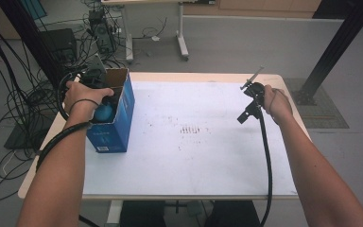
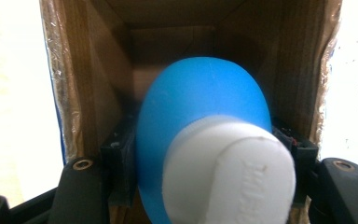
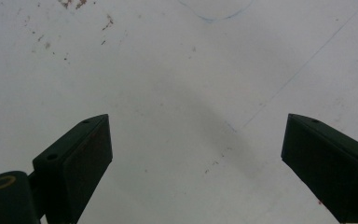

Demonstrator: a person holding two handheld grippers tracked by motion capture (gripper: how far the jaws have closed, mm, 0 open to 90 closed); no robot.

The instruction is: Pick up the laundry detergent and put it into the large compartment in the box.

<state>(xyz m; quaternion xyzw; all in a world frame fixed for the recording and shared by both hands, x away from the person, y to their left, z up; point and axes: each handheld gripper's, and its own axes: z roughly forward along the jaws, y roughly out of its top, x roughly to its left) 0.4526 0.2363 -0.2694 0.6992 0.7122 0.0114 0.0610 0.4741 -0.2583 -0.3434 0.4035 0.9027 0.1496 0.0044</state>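
Left gripper [image 2: 200,186] has its fingers [image 2: 116,172] clamped on the blue bulb [image 2: 200,107], one on each flank, white cap [image 2: 230,172] pointing back at the camera. In the high view the bulb [image 1: 105,112] sits in the mouth of the open blue box [image 1: 118,118], left hand [image 1: 86,97] over the top, round end heading in. Relative to the box: bulb is partway through the opening, not seated, brown inner walls [image 2: 98,70] close on both sides. Risks as I read them: the bulb looks soft and rounded, so the grip is on a curve and it could squirt out if squeezed harder or if the nose hits the back wall. Clearance between the fingers and the box walls is slim, so a skewed push likely snags a flap or a finger. The box looks light and unheld, standing near the left edge of the white surface [image 1: 194,156]; a push could slide or tip it toward that edge. Right gripper [image 1: 251,101] sits well apart from the box at the far right, fingers [image 3: 77,158] spread wide over bare surface, holding nothing, so nothing braces the box. Its cable [image 1: 267,165] trails off the front edge.
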